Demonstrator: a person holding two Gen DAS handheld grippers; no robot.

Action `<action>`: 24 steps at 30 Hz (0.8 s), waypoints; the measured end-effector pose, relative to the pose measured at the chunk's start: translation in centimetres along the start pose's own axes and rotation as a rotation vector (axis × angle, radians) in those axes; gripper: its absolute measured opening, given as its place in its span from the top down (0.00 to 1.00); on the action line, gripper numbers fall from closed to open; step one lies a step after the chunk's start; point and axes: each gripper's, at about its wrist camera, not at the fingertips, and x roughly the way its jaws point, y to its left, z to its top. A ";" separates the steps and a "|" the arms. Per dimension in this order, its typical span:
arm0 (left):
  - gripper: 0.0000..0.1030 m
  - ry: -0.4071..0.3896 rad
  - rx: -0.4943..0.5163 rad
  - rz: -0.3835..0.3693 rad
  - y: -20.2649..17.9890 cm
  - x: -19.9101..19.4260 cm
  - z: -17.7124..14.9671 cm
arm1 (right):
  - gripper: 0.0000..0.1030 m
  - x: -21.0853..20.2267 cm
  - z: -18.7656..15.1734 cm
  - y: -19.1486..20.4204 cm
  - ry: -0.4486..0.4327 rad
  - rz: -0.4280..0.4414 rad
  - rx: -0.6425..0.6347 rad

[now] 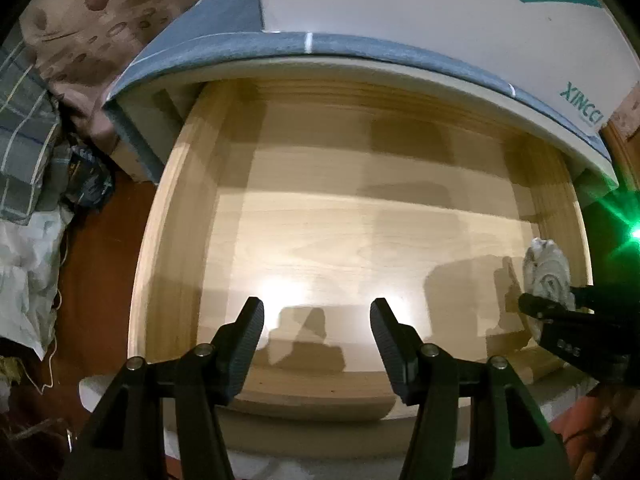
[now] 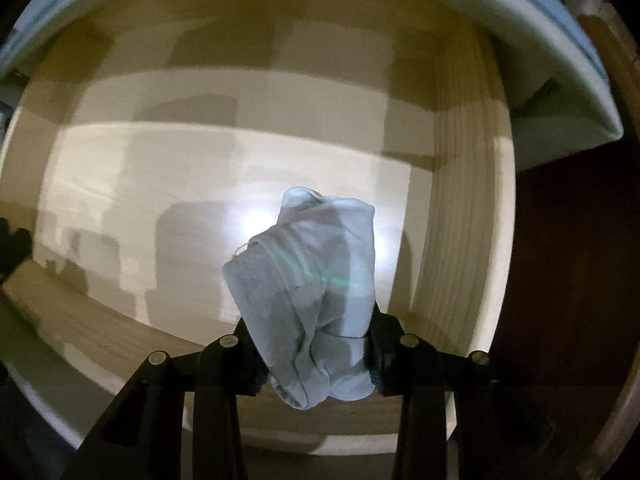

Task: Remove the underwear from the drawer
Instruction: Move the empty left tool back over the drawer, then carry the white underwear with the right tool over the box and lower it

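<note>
Left wrist: white board (image 1: pixel 440 20) reads "XINCCI", partly cut off.

You see a dim room with a reddish-brown floor (image 1: pixel 100 280), crumpled bedding (image 1: pixel 28 152) and a white bag (image 1: pixel 24 272) heaped at left, a grey-edged tabletop (image 1: pixel 224 44) beyond, and a green light (image 1: pixel 634 234) glaring at right.

White box w/ teal lettering (image 1: pixel 440 20) on grey-blue cloth (image 1: pixel 224 20) above, brown patterned fabric (image 1: pixel 100 12) upper L, plaid cloth (image 1: pixel 24 120) beside it, crumpled white bag (image 1: pixel 28 264) on red-brown floor (image 1: pixel 104 280) L side.
</note>
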 end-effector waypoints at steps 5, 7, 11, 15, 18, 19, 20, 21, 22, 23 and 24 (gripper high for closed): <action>0.45 -0.027 -0.002 0.024 -0.2 0.0 -0.4 | 0.66 -2.4 -0.5 -1.0 -0.060 0.030 0.002; 0.45 -0.050 0.009 0.041 -0.4 -0.3 -0.5 | 0.66 -3.3 -0.9 -0.8 -0.086 0.043 0.004; 0.45 -0.103 0.044 0.084 -0.9 -1.1 -0.9 | 0.66 -5.3 -1.1 0.4 -0.134 0.049 -0.004; 0.45 -0.143 0.031 0.084 -0.6 -1.9 -0.9 | 0.66 -7.5 -2.6 1.0 -0.188 0.076 -0.004; 0.45 -0.144 0.019 0.088 -0.1 -2.0 -0.8 | 0.66 -9.1 -3.3 0.9 -0.222 0.098 0.002; 0.45 -0.143 0.014 0.089 0.0 -2.0 -0.7 | 0.66 -9.0 -2.7 2.0 -0.231 0.102 0.010; 0.45 -0.144 0.012 0.089 0.2 -2.1 -0.7 | 0.66 -9.3 -2.7 1.9 -0.239 0.117 0.017; 0.45 -0.148 0.007 0.089 0.3 -2.2 -0.7 | 0.66 -9.8 -2.9 1.7 -0.247 0.124 0.022; 0.45 -0.149 0.006 0.089 0.4 -2.2 -0.7 | 0.66 -10.4 -3.1 1.5 -0.258 0.126 0.025; 0.45 -0.150 0.007 0.089 0.4 -2.2 -0.7 | 0.66 -10.8 -3.2 1.4 -0.264 0.132 0.025; 0.45 -0.151 0.007 0.089 0.5 -2.3 -0.8 | 0.66 -11.2 -3.5 1.3 -0.272 0.141 0.026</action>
